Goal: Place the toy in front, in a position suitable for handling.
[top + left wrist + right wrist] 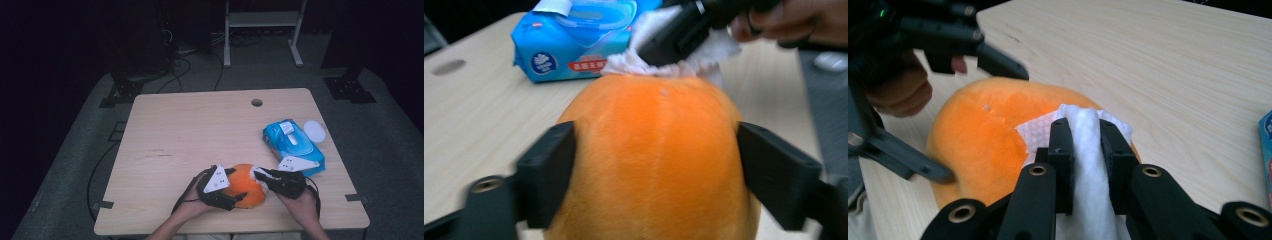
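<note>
An orange plush ball [244, 186] lies near the table's front edge. My left gripper [239, 186] clamps it from both sides; in the left gripper view both black jaws press into the ball's [654, 150] flanks. My right gripper [258, 174] comes in from the right and is shut on a folded white wipe [1088, 155], which it holds against the top of the ball [983, 140]. In the left gripper view the wipe [714, 47] is bunched under the right gripper [646, 54] at the ball's far edge. One of the left gripper's fingers [998, 60] lies across the ball's far side.
A blue pack of wet wipes [295, 145] lies to the right of the ball, with a white round lid [315, 131] beyond it near the right edge. The wooden table [200, 130] has a cable hole [257, 102] at the back.
</note>
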A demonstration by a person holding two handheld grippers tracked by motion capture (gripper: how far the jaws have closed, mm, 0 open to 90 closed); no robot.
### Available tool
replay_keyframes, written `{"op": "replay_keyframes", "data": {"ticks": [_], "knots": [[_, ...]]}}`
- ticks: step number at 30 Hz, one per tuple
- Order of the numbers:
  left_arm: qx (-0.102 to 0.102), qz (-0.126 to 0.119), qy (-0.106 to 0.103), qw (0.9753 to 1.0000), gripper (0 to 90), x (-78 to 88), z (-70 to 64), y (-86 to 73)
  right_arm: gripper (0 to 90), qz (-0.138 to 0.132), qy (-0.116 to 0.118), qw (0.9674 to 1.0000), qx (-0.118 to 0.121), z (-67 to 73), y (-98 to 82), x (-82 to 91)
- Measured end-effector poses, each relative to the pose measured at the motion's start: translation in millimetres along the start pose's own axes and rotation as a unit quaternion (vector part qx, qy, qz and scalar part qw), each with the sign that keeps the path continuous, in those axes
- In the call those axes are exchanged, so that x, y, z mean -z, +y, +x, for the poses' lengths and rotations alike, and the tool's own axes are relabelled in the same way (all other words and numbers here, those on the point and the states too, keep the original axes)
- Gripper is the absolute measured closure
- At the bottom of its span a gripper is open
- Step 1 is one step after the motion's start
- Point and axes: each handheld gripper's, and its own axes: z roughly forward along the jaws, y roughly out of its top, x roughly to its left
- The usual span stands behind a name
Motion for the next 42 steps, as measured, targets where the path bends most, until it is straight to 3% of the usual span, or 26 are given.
{"op": "replay_keyframes", "data": {"ticks": [3, 5, 6, 7, 8, 10, 12, 13, 16, 18, 20, 22, 24, 26, 29, 31, 33, 35, 37, 40, 42], "knots": [[0.069, 0.005, -0.005, 0.9976, 3.6, -0.9, 10.7, -2.1, 78.1, 0.002, 0.003, 1.0, 0.005, 3.3, -0.2, -0.7], [0.092, 0.01, -0.017, 0.9956, 3.0, -2.3, 14.9, -5.6, 78.1, 0.002, 0.003, 1.0, 0.006, 4.2, 0.5, -1.8], [0.09, 0.012, -0.018, 0.9957, 8.3, -2.2, 15.4, -6.6, 78.1, 0.002, 0.003, 1.0, 0.007, 4.0, 1.0, -2.1], [0.075, 0.014, -0.01, 0.9971, 14.3, -0.8, 14.1, -5.0, 78.1, 0.001, 0.001, 1.0, 0.006, 5.0, 1.9, -2.3], [0.059, 0.008, 0.002, 0.9982, 23.0, 1.1, 12.2, -2.5, 78.0, -0.003, -0.002, 1.0, 0.007, 6.9, 3.5, -1.8], [0.024, -0.013, 0.032, 0.9991, 31.0, 3.2, 5.8, 3.2, 78.1, -0.018, 0.003, 0.9998, 0.01, 13.0, 8.1, 0.9], [-0.019, -0.022, 0.069, 0.9972, 33.1, 2.4, -2.4, 7.8, 78.0, -0.037, 0.01, 0.9989, 0.028, 23.0, 16.0, 4.6], [-0.029, -0.022, 0.074, 0.9966, 33.1, 2.1, -4.3, 8.9, 78.1, -0.047, 0.018, 0.998, 0.04, 28.5, 19.8, 5.5], [-0.037, -0.012, 0.064, 0.9972, 31.6, -0.8, -8.3, 8.0, 78.2, -0.048, 0.007, 0.9972, 0.058, 33.2, 19.1, 3.8], [-0.032, -0.008, 0.059, 0.9977, 28.2, -1.2, -7.0, 5.9, 78.2, -0.036, 0.005, 0.9985, 0.04, 26.5, 13.5, 1.8], [-0.011, -0.009, 0.051, 0.9986, 20.1, -0.3, -1.9, 4.7, 78.2, -0.027, -0.005, 0.999, 0.035, 18.7, 9.0, 1.0], [0.031, -0.012, 0.048, 0.9983, 7.9, -0.2, 5.0, 2.2, 78.2, -0.014, -0.016, 0.9995, 0.025, 10.2, 3.1, 0.6], [0.073, -0.002, 0.042, 0.9964, 2.1, -0.1, 12.4, -1.7, 78.2, -0.012, -0.013, 0.9998, 0.011, 6.3, -0.4, 0.5], [0.114, 0.008, 0.014, 0.9933, 3.4, -1.0, 18.6, -6.3, 78.2, -0.011, -0.011, 0.9998, 0.01, 6.5, 0.0, 0.2], [0.083, 0.01, 0.023, 0.9963, 16.4, 0.7, 15.0, -3.8, 78.2, -0.012, -0.016, 0.9997, 0.015, 11.8, 3.0, -1.9], [0.051, 0.007, 0.036, 0.998, 21.8, 1.6, 8.4, 0.1, 78.1, -0.023, -0.009, 0.9996, 0.017, 18.5, 7.8, -0.4], [0.011, 0.008, 0.044, 0.999, 23.4, 0.3, -0.6, 4.0, 78.1, -0.038, 0.006, 0.9986, 0.037, 29.4, 13.7, 1.3], [-0.005, 0.009, 0.048, 0.9988, 23.4, -1.0, -5.3, 5.7, 78.1, -0.041, 0.006, 0.9972, 0.062, 38.6, 18.1, 1.9], [-0.007, 0.01, 0.047, 0.9988, 23.4, -1.0, -5.0, 5.5, 78.2, -0.035, -0.002, 0.9969, 0.07, 39.1, 18.2, 2.4], [0.004, 0.006, 0.039, 0.9992, 22.0, -0.9, -1.3, 2.7, 78.2, -0.031, -0.005, 0.9982, 0.051, 25.0, 12.4, 3.3], [0.018, 0.003, 0.037, 0.9991, 15.6, -0.9, 2.5, 0.8, 78.2, -0.026, -0.008, 0.9988, 0.041, 20.4, 9.7, 4.5]]}}
